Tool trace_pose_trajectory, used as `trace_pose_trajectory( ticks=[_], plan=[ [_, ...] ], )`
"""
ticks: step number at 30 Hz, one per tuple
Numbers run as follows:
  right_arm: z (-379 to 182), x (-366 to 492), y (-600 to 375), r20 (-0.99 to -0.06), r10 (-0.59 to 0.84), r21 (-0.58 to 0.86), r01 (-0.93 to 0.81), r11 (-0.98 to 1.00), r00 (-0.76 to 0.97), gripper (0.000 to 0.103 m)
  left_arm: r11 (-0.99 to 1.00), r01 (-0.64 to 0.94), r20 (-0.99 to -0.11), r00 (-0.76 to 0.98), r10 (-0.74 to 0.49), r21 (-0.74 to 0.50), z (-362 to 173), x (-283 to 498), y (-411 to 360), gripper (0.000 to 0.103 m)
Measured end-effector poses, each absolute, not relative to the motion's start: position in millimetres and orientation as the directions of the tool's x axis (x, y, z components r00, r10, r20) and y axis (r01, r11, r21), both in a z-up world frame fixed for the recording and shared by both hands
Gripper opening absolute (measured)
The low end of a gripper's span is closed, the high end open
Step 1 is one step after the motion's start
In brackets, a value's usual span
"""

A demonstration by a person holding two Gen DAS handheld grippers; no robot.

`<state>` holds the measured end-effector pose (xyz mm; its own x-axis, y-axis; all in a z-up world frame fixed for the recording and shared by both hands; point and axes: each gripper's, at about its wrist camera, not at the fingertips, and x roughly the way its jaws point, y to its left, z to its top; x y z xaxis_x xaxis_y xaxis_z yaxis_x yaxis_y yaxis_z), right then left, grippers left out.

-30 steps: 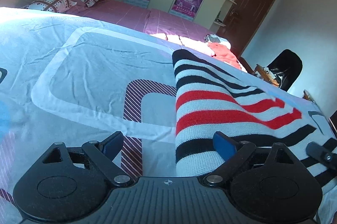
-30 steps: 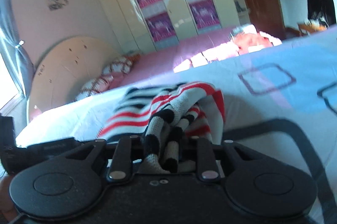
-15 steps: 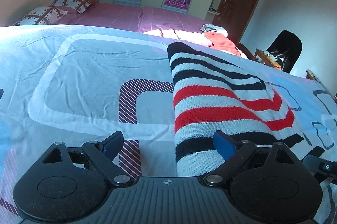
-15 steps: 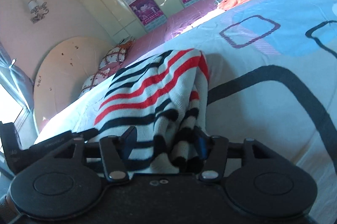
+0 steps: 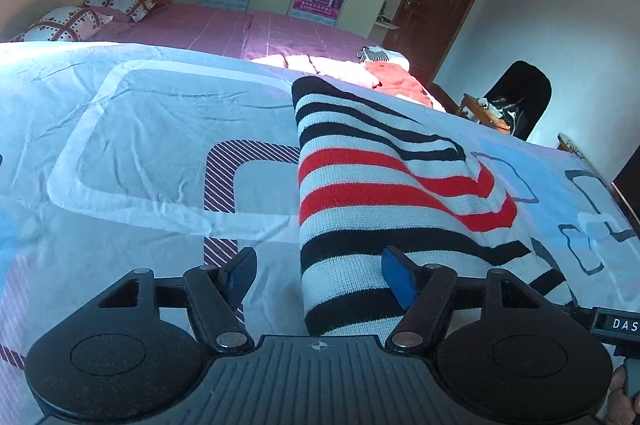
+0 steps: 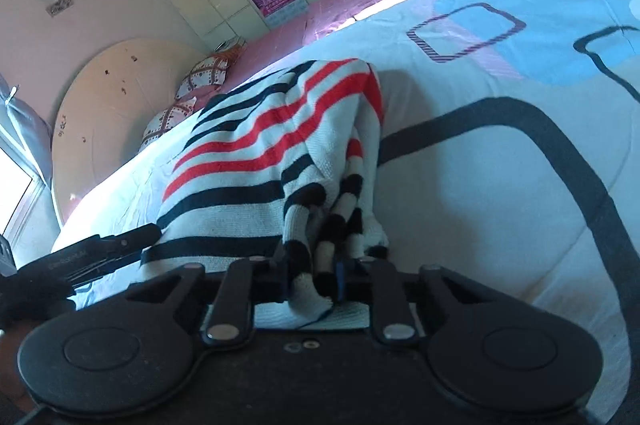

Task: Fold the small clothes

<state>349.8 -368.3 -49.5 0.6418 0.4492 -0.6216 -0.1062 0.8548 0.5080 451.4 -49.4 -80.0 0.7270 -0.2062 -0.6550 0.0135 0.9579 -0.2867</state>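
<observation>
The right hand-held gripper (image 6: 312,277) clamps the striped sweater's (image 5: 372,185) bunched edge on the bed (image 5: 152,129). The left hand-held gripper (image 5: 318,275) is spread wide around its folded edge. Partial lettering "DAS" shows.

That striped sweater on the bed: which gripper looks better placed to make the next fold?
Probably the right gripper: its jaws are shut on the striped sweater. The left gripper is open, gripping nothing, with the sweater's edge lying between its jaws.
</observation>
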Motion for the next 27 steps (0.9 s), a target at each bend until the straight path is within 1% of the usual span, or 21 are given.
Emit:
trace_pose_trajectory(
  ticks=[2, 4, 6, 8, 9, 11, 18, 19, 21, 22, 23, 24, 25, 26, 27],
  plan=[
    [-48, 346, -370, -0.618, 0.445, 0.511, -0.099, 0.854, 0.648, 0.018, 0.954, 0.018, -0.647, 0.731, -0.216, -0.298, -72, 447, -48, 0.069],
    [-41, 342, -370, -0.605, 0.451, 0.511, -0.114, 0.852, 0.656, 0.018, 0.947, 0.043, -0.622, 0.744, -0.244, -0.32, -65, 437, -46, 0.069],
    [-36, 338, -371, -0.593, 0.461, 0.519, -0.125, 0.845, 0.66, 0.019, 0.95, 0.051, -0.639, 0.729, -0.246, -0.308, -68, 432, -47, 0.069],
    [-43, 342, -368, -0.63, 0.438, 0.486, -0.115, 0.866, 0.642, 0.019, 0.957, 0.043, -0.685, 0.69, -0.235, -0.285, -86, 432, -50, 0.069],
    [-48, 345, -366, -0.649, 0.433, 0.478, -0.107, 0.872, 0.626, 0.018, 0.954, 0.039, -0.683, 0.69, -0.24, -0.296, -92, 431, -50, 0.069],
    [-52, 345, -368, -0.641, 0.438, 0.494, -0.098, 0.864, 0.631, 0.018, 0.952, 0.028, -0.677, 0.696, -0.238, -0.306, -94, 430, -50, 0.069],
    [-49, 344, -366, -0.648, 0.426, 0.476, -0.101, 0.874, 0.631, 0.018, 0.952, 0.025, -0.678, 0.696, -0.236, -0.305, -93, 428, -50, 0.069],
    [-46, 342, -367, -0.643, 0.422, 0.477, -0.097, 0.874, 0.639, 0.019, 0.952, 0.02, -0.676, 0.699, -0.232, -0.305, -88, 427, -50, 0.069],
    [-29, 333, -366, -0.602, 0.412, 0.461, -0.124, 0.879, 0.684, 0.019, 0.949, 0.047, -0.635, 0.733, -0.245, -0.313, -77, 421, -49, 0.069],
    [-23, 329, -365, -0.582, 0.411, 0.443, -0.151, 0.884, 0.701, 0.019, 0.955, 0.056, -0.643, 0.727, -0.238, -0.29, -76, 422, -51, 0.069],
    [-22, 330, -363, -0.591, 0.403, 0.423, -0.157, 0.893, 0.698, 0.019, 0.965, 0.058, -0.668, 0.711, -0.22, -0.256, -80, 425, -54, 0.069],
    [-27, 335, -361, -0.624, 0.392, 0.408, -0.146, 0.901, 0.676, 0.02, 0.967, 0.058, -0.684, 0.697, -0.216, -0.246, -86, 427, -55, 0.069],
    [-37, 340, -360, -0.667, 0.382, 0.397, -0.129, 0.909, 0.639, 0.019, 0.962, 0.054, -0.687, 0.689, -0.23, -0.268, -90, 428, -53, 0.069],
    [-46, 344, -362, -0.681, 0.404, 0.416, -0.13, 0.9, 0.611, 0.021, 0.958, 0.049, -0.686, 0.688, -0.237, -0.282, -91, 428, -51, 0.069],
    [-47, 344, -365, -0.672, 0.426, 0.441, -0.136, 0.887, 0.606, 0.023, 0.957, 0.05, -0.684, 0.689, -0.24, -0.285, -88, 428, -50, 0.069]
  ],
)
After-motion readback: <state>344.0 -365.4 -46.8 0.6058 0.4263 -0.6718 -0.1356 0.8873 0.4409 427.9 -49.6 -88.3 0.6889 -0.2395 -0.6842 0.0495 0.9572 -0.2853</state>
